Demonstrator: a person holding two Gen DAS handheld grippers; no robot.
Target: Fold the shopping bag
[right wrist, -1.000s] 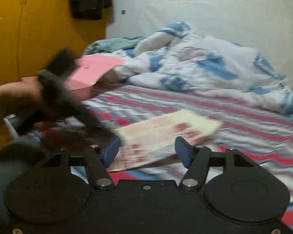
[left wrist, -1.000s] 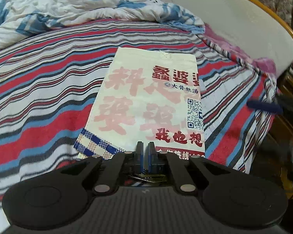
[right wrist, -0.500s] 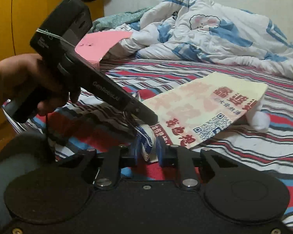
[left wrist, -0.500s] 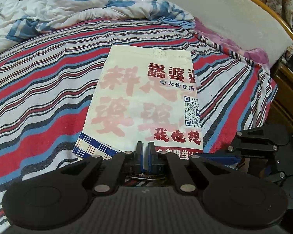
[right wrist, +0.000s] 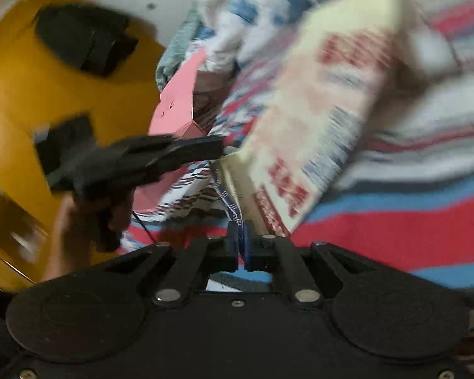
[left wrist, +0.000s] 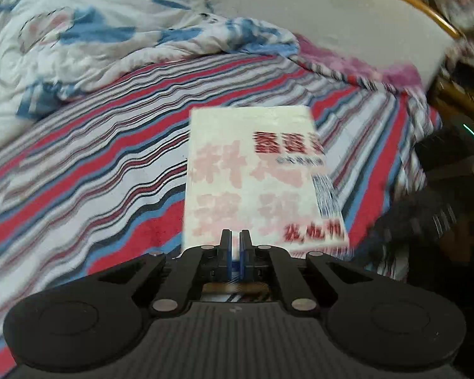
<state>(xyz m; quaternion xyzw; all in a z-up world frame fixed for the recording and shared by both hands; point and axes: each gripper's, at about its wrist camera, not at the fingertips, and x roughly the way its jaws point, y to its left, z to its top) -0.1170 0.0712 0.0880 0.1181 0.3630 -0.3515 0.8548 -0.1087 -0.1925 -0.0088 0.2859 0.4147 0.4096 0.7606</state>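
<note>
The shopping bag (left wrist: pixel 256 177) is cream with red Chinese print and a blue-checked edge. It rises off the striped bed, its near end lifted. My left gripper (left wrist: pixel 235 240) is shut on the bag's near edge. My right gripper (right wrist: pixel 242 233) is shut on the bag's blue-checked edge (right wrist: pixel 229 203), beside the left one, with the bag (right wrist: pixel 325 101) stretching up and away from it. The left gripper's body (right wrist: pixel 161 158) and the hand holding it show in the right wrist view. Both views are blurred by motion.
The bed has a red, blue and white striped sheet (left wrist: pixel 88 177). A crumpled white and blue quilt (left wrist: pixel 94 41) lies at the back. A white headboard with a wooden rim (left wrist: pixel 347 22) is at the right. A pink box (right wrist: pixel 180 104) and a yellow wardrobe (right wrist: pixel 25 94) stand beside the bed.
Both grippers have lifted the bag's near end off the bed and carried it forward. The right gripper has tilted sharply. The checked edge no longer lies on the sheet.
</note>
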